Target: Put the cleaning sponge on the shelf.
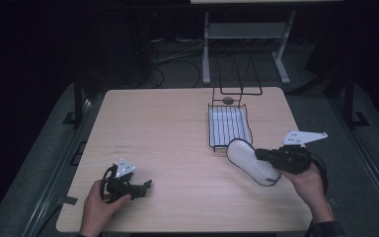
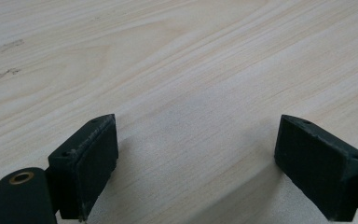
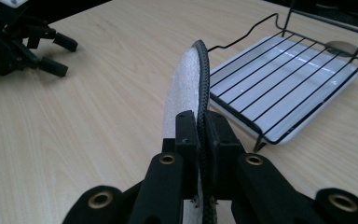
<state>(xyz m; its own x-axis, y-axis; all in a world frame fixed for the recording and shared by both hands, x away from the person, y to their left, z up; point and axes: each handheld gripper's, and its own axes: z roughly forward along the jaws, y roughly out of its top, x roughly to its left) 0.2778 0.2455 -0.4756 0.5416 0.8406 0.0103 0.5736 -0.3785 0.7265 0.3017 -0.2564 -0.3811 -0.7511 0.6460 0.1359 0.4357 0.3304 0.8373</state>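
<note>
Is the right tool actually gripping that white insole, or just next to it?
Touching. The right gripper view shows the right tool with both jaws closed on the edge of the white insole, no gap on either side.

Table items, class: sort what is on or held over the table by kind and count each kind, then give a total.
Handheld grippers: 2 (left gripper, right gripper)
Wire racks with white tray: 1 (wire rack)
White pads with a dark rim: 1 (white pad)
Total: 4

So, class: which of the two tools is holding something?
The right tool, near the wire rack: it is clamped on a white insole. The left tool is open over bare table.
</note>
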